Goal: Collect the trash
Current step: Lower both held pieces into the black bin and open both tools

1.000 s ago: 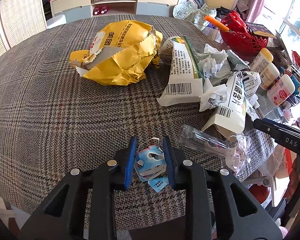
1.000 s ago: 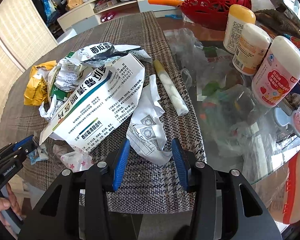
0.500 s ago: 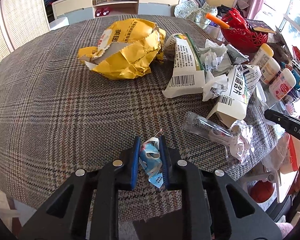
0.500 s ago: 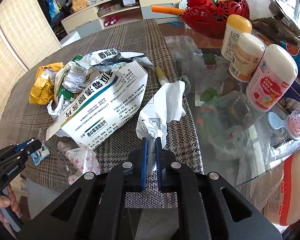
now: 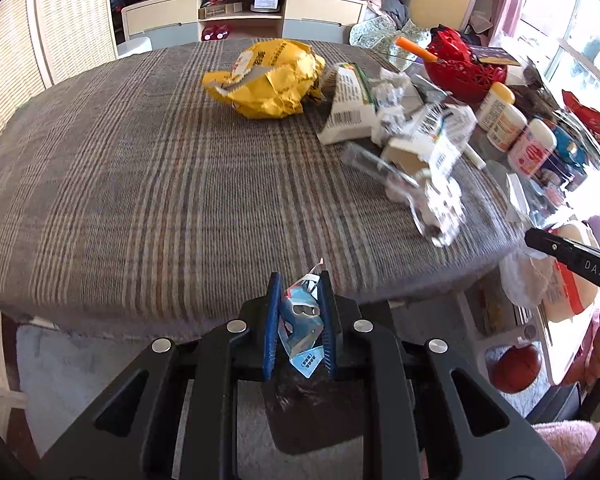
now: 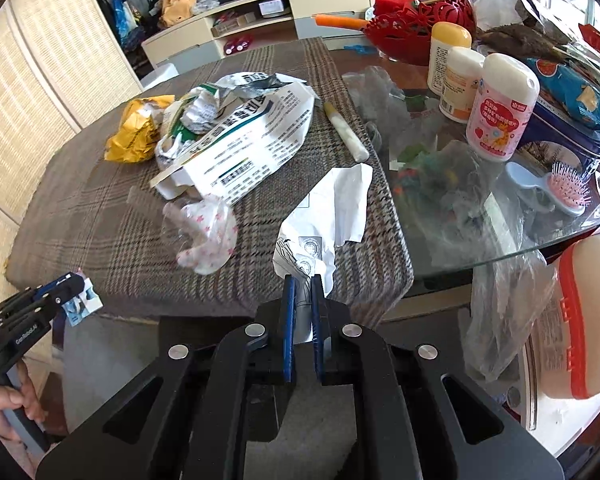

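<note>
My left gripper [image 5: 299, 280] is shut on a small blue and white torn wrapper [image 5: 302, 320], held just off the near edge of the plaid-covered table [image 5: 140, 184]. My right gripper [image 6: 303, 282] is shut on the lower end of a white printed paper sheet [image 6: 332, 208], which stands up over the table's near edge. Left on the cloth are a crumpled yellow bag [image 5: 268, 80], torn white medicine boxes [image 6: 244, 148], crumpled paper and a clear star-print plastic wrapper [image 6: 206, 236]. The left gripper with its wrapper also shows at the far left of the right wrist view [image 6: 66, 286].
On the glass part of the table [image 6: 500, 248] stand three white bottles [image 6: 500, 112], a red basket [image 6: 412, 28], a pink hairbrush [image 6: 568, 188] and clear plastic bags. A white glue stick [image 6: 346, 132] lies by the cloth's edge. Floor lies below both grippers. A hand [image 6: 8, 404] grips the left handle.
Both grippers closed, the left on the blue wrapper and the right on the white paper, then pulled back toward the table's near edge and lifted slightly, carrying their pieces.
</note>
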`<state>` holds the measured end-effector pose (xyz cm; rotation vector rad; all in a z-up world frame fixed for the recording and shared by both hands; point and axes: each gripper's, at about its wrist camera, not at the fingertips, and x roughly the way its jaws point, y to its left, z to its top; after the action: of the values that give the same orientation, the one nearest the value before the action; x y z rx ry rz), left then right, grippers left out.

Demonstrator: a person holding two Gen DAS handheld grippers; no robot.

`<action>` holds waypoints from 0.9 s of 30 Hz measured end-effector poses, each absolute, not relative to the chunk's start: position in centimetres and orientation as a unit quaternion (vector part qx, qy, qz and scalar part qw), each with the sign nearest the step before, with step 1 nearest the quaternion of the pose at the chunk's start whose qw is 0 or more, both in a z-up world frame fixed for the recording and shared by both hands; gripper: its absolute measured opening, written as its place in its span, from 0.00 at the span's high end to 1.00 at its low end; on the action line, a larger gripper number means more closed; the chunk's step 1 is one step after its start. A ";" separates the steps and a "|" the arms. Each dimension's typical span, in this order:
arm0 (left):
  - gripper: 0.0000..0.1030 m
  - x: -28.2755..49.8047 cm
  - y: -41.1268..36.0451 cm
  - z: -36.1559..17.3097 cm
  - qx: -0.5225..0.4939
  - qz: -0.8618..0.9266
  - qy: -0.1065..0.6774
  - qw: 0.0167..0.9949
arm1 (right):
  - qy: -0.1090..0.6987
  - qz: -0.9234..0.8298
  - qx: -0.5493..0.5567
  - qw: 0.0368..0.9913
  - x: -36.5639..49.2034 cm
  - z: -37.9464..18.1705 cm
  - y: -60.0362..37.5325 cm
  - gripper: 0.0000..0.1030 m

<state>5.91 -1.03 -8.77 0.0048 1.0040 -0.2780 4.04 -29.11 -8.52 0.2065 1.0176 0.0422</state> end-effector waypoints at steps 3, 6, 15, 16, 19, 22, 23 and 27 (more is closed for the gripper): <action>0.83 3.2 -1.0 -9.1 0.008 -0.136 0.480 0.867 | 0.483 0.036 0.104 0.869 1.8 -8.5 -27.9 0.91; 0.83 0.7 -0.6 -9.6 -0.003 -0.139 0.481 0.866 | 0.487 0.048 0.110 0.865 -0.2 -9.1 -26.6 0.91; 0.83 -3.6 -0.1 -12.8 -0.021 -0.161 0.493 0.855 | 0.514 0.094 0.124 0.843 -2.8 -13.5 -22.3 0.91; 0.83 -3.7 -0.3 -13.3 -0.019 -0.160 0.494 0.855 | 0.519 0.098 0.122 0.841 -2.8 -14.1 -21.7 0.91; 0.83 -3.8 -1.0 -15.5 -0.012 -0.160 0.506 0.847 | 0.533 0.102 0.112 0.832 -2.5 -15.7 -20.3 0.91; 0.83 -3.5 -1.9 -17.8 -0.003 -0.158 0.522 0.838 | 0.548 0.109 0.094 0.824 -1.8 -17.2 -19.0 0.91; 0.83 -3.3 -2.0 -18.4 -0.005 -0.158 0.527 0.835 | 0.551 0.110 0.090 0.822 -1.6 -17.5 -18.6 0.91; 0.83 -2.5 -2.2 -20.2 -0.013 -0.161 0.542 0.825 | 0.566 0.110 0.086 0.813 -0.7 -18.8 -17.9 0.90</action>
<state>-2.54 -2.23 -20.15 -0.0278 1.1524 -0.3416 -0.67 -17.86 -18.77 0.1831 1.2073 0.2344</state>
